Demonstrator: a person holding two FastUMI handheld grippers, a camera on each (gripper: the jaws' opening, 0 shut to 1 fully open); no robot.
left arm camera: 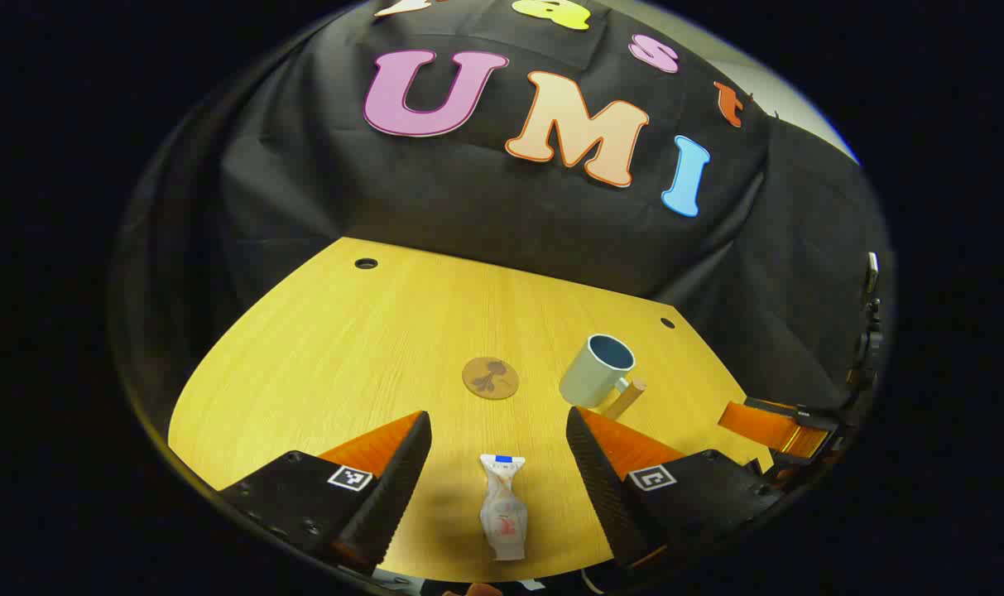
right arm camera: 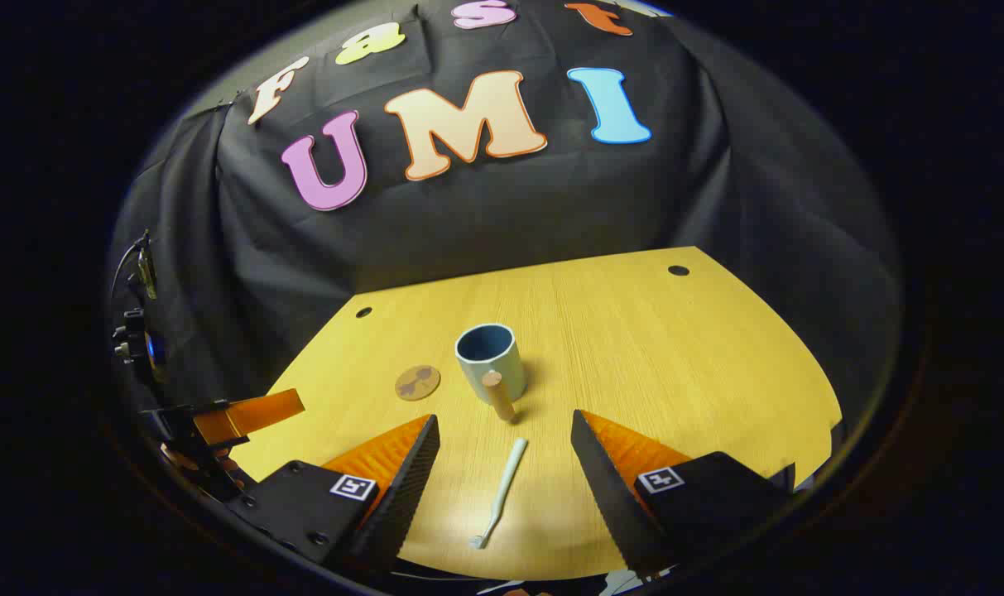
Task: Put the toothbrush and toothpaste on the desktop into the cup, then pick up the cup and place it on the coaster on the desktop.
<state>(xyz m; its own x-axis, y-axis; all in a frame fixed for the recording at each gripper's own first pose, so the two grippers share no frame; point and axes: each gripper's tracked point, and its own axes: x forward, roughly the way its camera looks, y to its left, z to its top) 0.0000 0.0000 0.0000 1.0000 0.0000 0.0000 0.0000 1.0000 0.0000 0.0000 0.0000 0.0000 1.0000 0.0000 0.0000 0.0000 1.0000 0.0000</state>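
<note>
In the left gripper view a white toothpaste tube (left arm camera: 502,507) lies on the wooden desktop (left arm camera: 344,356) between the fingers of my open left gripper (left arm camera: 498,484). Beyond it sit a round brown coaster (left arm camera: 490,377) and a pale blue cup (left arm camera: 598,370) with a wooden handle. In the right gripper view a pale toothbrush (right arm camera: 500,492) lies between the fingers of my open right gripper (right arm camera: 505,488), bristles toward me. The cup (right arm camera: 489,360) stands upright just past it, with the coaster (right arm camera: 417,382) to its left. Neither gripper touches its object.
The desktop (right arm camera: 675,372) has small round holes near its far corners (left arm camera: 366,264) (right arm camera: 678,271). Black cloth closes the back and sides. The other gripper (left arm camera: 771,424) shows at the right edge of the left gripper view, and at the left edge (right arm camera: 237,414) of the right gripper view.
</note>
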